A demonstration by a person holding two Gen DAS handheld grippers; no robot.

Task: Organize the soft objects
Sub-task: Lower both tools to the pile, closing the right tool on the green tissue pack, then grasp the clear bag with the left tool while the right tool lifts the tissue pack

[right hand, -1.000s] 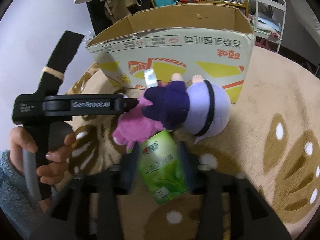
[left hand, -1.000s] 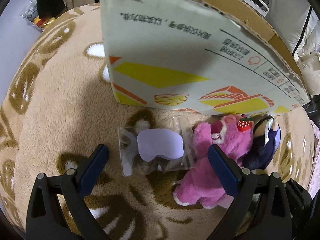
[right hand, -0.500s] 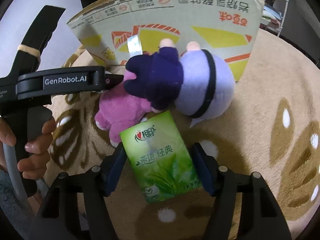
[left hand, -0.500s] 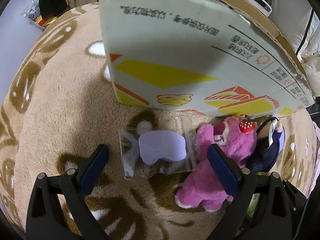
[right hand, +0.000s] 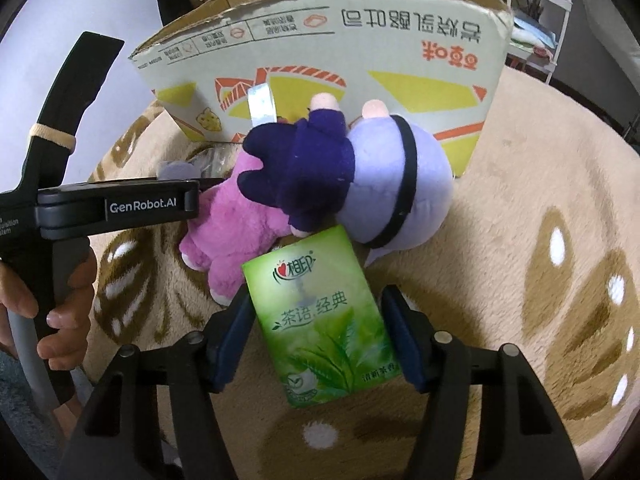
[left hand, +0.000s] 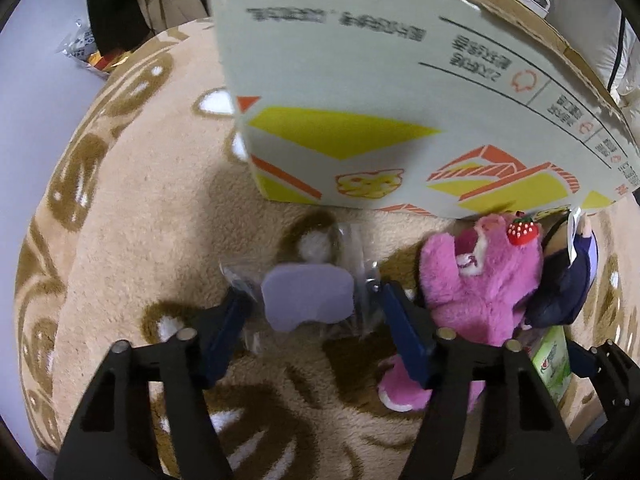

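Observation:
A clear plastic bag (left hand: 304,308) with a lilac label lies on the rug in front of the cardboard box (left hand: 360,80). My left gripper (left hand: 310,294) points down over it. Its jaws are closing and the fingers stand at the bag's two edges. A pink plush bear (left hand: 480,280) with a strawberry lies to the right, against a purple plush doll (right hand: 392,184). My right gripper (right hand: 316,300) is closing on a green tissue pack (right hand: 320,320), with a pad against each side. The pack lies just in front of the bear (right hand: 236,232).
The box (right hand: 320,52) stands open-topped behind the toys. A beige rug (left hand: 140,220) with brown marks covers the floor. A hand (right hand: 64,312) holds the left gripper's handle at the left. Snack packets (left hand: 84,48) lie off the rug, far left. A white rack (right hand: 532,20) stands behind.
The left jaws have come in from wide apart to the bag's edges. The right fingers stood a little off the tissue pack half a second ago and are against it again.

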